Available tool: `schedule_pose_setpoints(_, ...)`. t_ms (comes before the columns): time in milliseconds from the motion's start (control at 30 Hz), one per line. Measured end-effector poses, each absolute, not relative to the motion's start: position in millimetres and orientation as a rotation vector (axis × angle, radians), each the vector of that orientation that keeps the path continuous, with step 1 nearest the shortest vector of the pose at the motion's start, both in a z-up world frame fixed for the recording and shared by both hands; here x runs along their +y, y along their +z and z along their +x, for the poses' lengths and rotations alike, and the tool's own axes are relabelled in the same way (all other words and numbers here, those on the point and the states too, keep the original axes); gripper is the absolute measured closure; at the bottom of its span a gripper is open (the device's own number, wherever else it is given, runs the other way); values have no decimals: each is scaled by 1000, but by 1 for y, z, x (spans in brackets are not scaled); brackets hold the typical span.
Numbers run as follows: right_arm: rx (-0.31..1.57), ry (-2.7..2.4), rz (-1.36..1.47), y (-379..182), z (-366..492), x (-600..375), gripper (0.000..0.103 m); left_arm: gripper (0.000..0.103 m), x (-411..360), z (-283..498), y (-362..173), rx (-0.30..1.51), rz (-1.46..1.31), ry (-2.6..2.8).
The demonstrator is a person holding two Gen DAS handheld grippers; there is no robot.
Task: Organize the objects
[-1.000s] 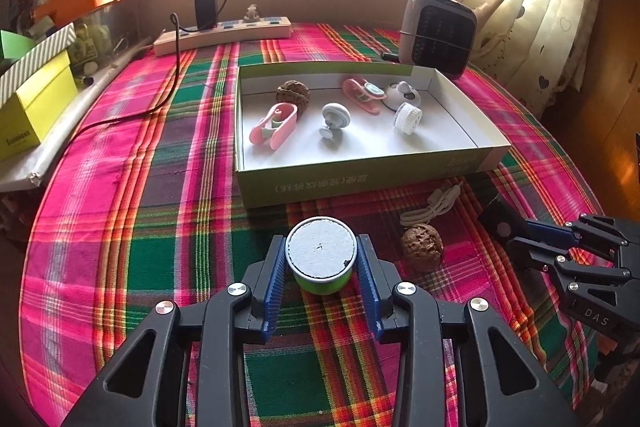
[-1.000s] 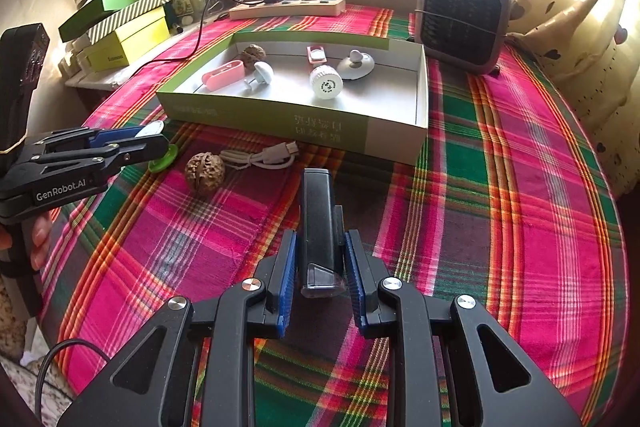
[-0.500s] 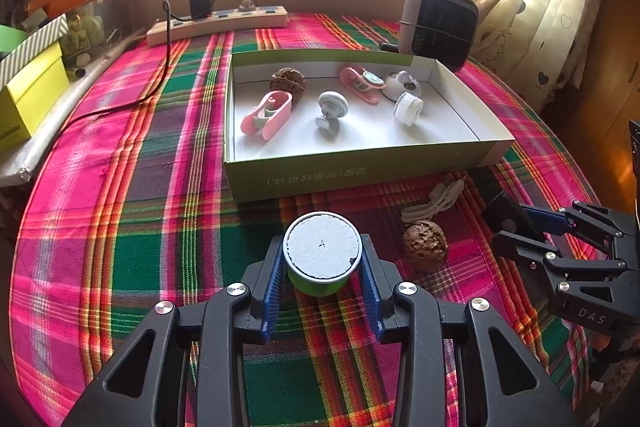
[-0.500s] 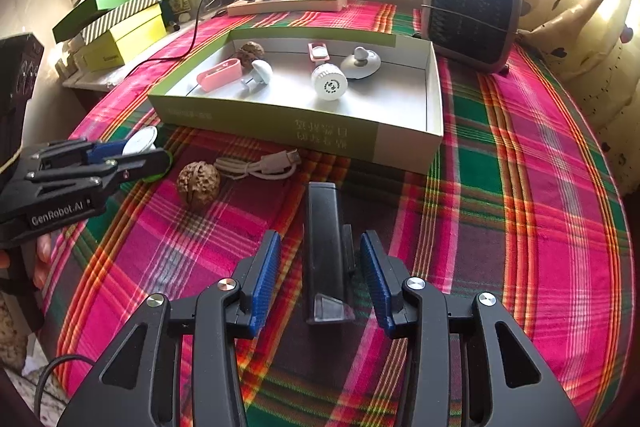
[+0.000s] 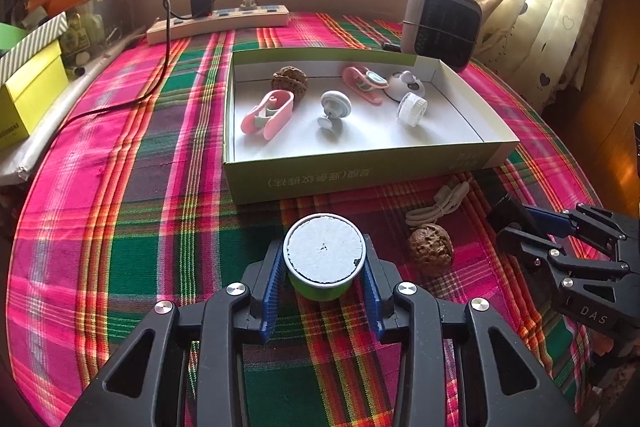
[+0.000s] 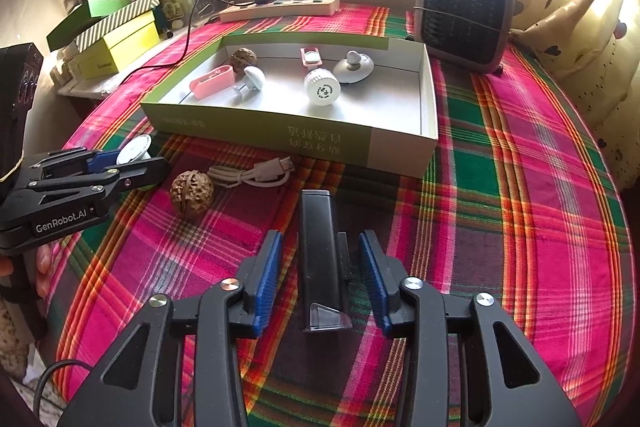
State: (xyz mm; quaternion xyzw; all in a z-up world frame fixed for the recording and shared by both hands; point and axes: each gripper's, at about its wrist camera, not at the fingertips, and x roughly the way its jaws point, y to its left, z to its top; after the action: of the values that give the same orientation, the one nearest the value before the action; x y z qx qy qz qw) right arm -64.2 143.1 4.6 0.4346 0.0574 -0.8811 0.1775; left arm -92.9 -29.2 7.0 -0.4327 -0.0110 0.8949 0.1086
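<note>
Each black gripper has ribbed blue pads, silver screws and white lettering, "GenRobot.AI" and "DAS".

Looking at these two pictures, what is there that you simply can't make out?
- Green round container, left wrist view: its base and whether it touches the tablecloth, hidden by its own lid and the left hand-held gripper.
- Print on the box wall, both views: too small and upside down.
- Black device, right wrist view: what it is; it shows no marking.
- Windowsill clutter, both views: washed out by glare.
</note>
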Motion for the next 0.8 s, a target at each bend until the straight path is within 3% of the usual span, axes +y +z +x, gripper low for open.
schedule_pose_setpoints(300, 158, -2497, 1227, 5, -64, 144, 77, 72, -28, -94, 7, -23, -1270, 2641)
schedule_pose_setpoints(800, 154, -2499, 1224, 5, -63, 146, 78, 73, -27, -92, 7, -6, -1262, 2650)
